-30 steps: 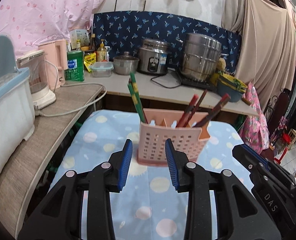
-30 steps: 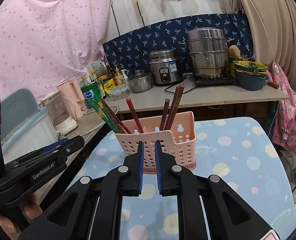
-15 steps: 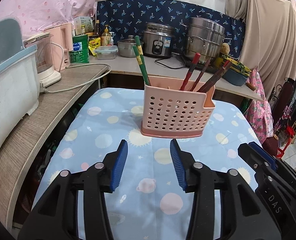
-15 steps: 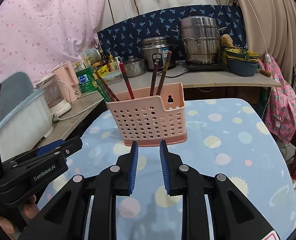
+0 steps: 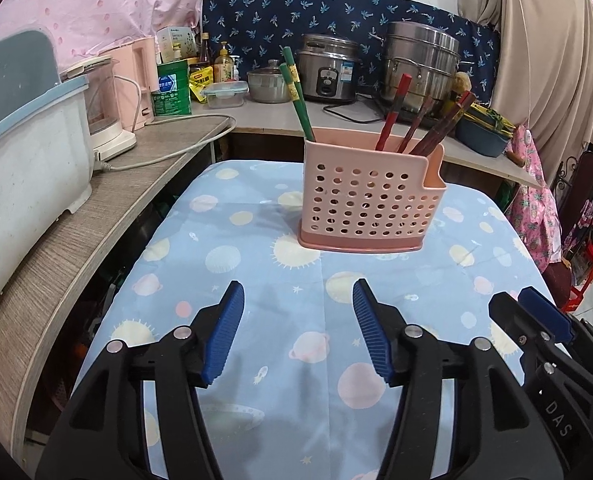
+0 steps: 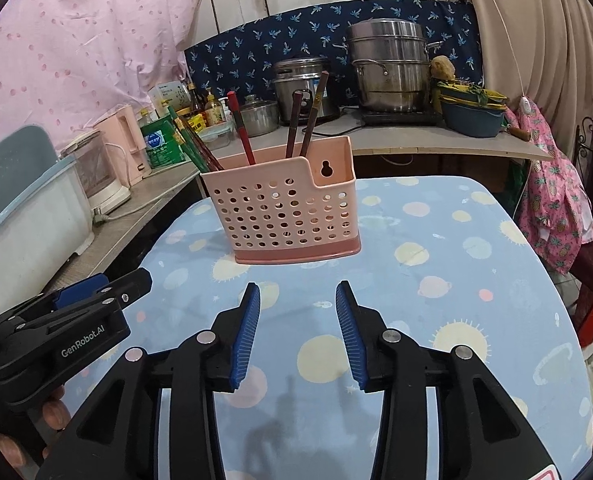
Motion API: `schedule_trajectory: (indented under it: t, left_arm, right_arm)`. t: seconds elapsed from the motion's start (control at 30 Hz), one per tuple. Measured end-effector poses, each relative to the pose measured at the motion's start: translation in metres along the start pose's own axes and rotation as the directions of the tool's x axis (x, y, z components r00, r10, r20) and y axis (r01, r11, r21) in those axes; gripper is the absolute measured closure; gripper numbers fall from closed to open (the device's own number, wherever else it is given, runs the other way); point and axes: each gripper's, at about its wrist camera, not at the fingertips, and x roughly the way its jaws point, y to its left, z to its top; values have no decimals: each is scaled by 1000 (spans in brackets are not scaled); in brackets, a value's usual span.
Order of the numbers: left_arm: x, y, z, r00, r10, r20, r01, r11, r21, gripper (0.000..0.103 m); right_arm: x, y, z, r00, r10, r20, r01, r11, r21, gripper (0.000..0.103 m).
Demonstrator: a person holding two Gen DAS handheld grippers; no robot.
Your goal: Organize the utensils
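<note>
Holder (image 5: 370,200) with chopsticks (image 5: 392,114) stands ahead of both tools; left tool (image 5: 296,328) and right tool (image 6: 298,326) spread, empty.

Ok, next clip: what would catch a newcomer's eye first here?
The pink perforated holder stands upright mid-table on the planet-print cloth, green chopsticks at its left end and red and brown ones towards the right. In front of it, the left gripper and right gripper hang open and empty.
</note>
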Motion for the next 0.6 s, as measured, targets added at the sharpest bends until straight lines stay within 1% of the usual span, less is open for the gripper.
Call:
schedule_trajectory:
  t: [0.1,0.23,0.33,0.47,0.57,0.6]
  left_arm:
    - [1,0,-2,1000,13,-4,-12,1000,5,43]
    - [3,0,-5,1000,23,-10,-23,1000,8,42]
    - [4,1,-7,999,32,-14,-31,999,7,38]
    - [5,0,-9,999,46,-15,-46,999,10,30]
    - [6,0,-10,998,52,-17,-52,999,15,29]
    - [7,0,-10,998,56,-17,-55,998,16,27]
  right_arm:
    - [1,-1,-4,1000,-4,-7,4,1000,2,54]
    - [2,0,-6,1000,-10,-15,10,1000,-3,53]
    - [4,0,-9,1000,-12,-20,12,1000,-8,50]
    - [5,3,-12,999,-28,-19,28,999,-24,44]
    - [5,5,-13,999,-31,-17,30,999,-29,38]
    - [5,5,-13,999,-32,-17,31,999,-29,36]
